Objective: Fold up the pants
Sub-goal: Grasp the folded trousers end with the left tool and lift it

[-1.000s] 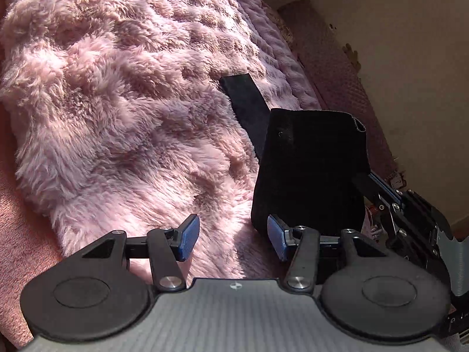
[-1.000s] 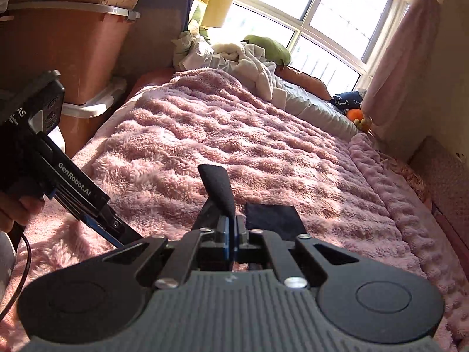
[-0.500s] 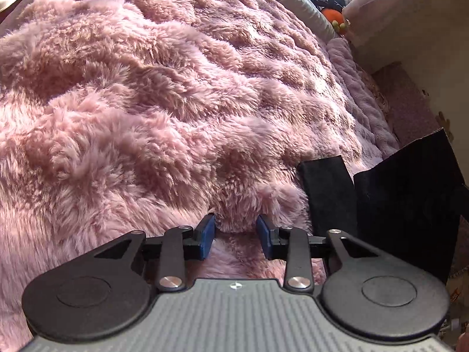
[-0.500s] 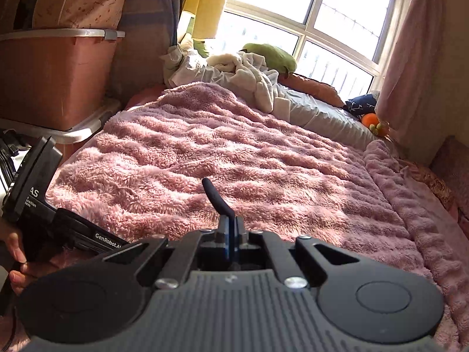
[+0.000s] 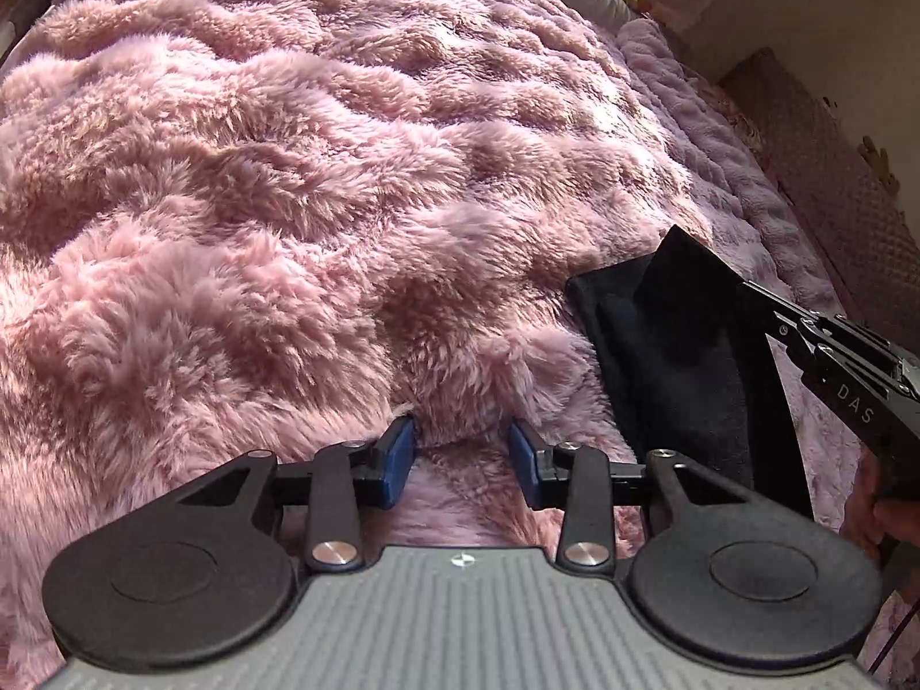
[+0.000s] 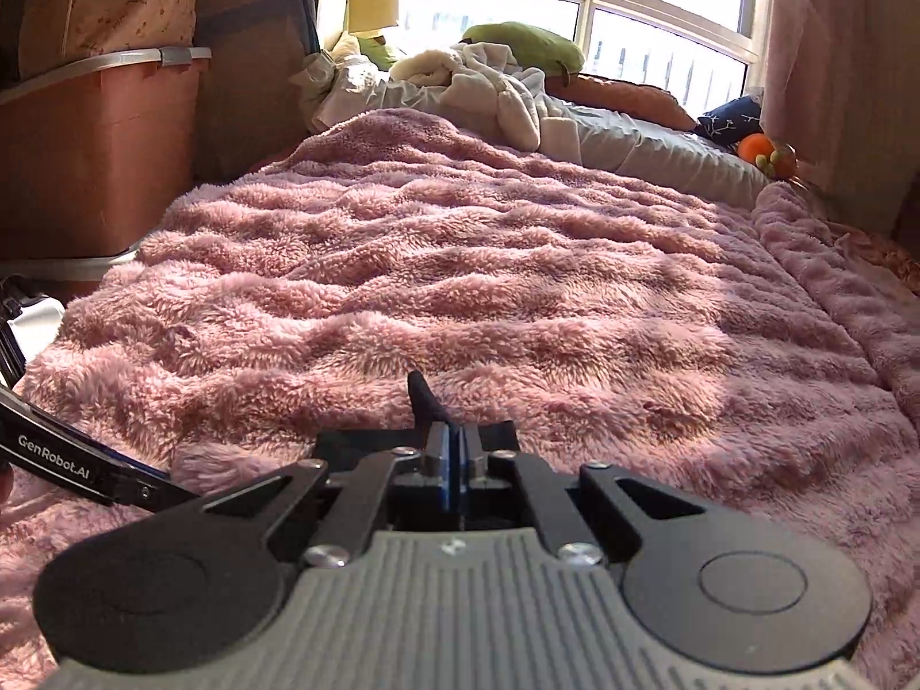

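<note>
Since a second ago your left gripper (image 5: 460, 454) has swung away from the black pants (image 5: 678, 368), which now lie at its right side on the pink fluffy blanket (image 5: 287, 201). Its jaws are opening, and only blanket pile rises between them. Your right gripper (image 6: 459, 460) is pressed together on a fold of the pants (image 6: 422, 397), and it holds one corner up off the blanket, probably so that you can carry this layer over for the fold.
</note>
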A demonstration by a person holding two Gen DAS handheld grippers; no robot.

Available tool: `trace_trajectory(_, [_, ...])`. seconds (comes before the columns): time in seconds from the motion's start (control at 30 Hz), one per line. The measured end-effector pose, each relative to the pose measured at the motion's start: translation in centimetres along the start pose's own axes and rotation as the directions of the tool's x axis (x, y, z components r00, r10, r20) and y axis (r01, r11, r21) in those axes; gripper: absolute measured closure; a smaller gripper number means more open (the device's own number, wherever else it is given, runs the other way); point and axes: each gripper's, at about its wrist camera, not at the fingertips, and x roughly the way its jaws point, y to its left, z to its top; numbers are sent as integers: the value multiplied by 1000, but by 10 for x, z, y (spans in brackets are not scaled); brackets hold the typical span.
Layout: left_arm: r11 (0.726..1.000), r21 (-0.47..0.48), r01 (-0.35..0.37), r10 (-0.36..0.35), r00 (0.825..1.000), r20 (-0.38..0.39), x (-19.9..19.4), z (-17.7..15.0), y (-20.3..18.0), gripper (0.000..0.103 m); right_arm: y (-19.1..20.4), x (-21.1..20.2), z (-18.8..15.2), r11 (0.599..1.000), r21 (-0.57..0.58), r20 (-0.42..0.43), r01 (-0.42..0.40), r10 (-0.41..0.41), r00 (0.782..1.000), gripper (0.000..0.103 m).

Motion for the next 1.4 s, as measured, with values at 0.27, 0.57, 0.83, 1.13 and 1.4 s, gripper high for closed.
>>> trace_trajectory(0.27, [999, 0, 35, -35, 999, -4, -5, 1, -1, 59, -14, 3, -15, 954, 123, -73, 274, -266, 961, 33])
trace_trajectory(0.57, [873, 59, 484, -473, 870, -143, -9, -7, -26, 77, 31, -188, -53, 850, 308, 6, 427, -450, 893, 44])
trace_trajectory(0.83, [744, -247, 620, -668, 684, -295, 43, -30, -25, 89, 50, -210, -127, 892, 276, -204, 357, -309, 929, 78])
trace_trajectory(1.13, [717, -333, 612, -697, 633, -337, 81, -34, -35, 88, 50, -166, -140, 914, 178, -298, 364, -302, 905, 86])
trace_trajectory(1.4, [856, -66, 513, -504, 800, -324, 51, -39, -57, 102, 6, -174, -143, 819, 364, -273, 443, -361, 892, 103])
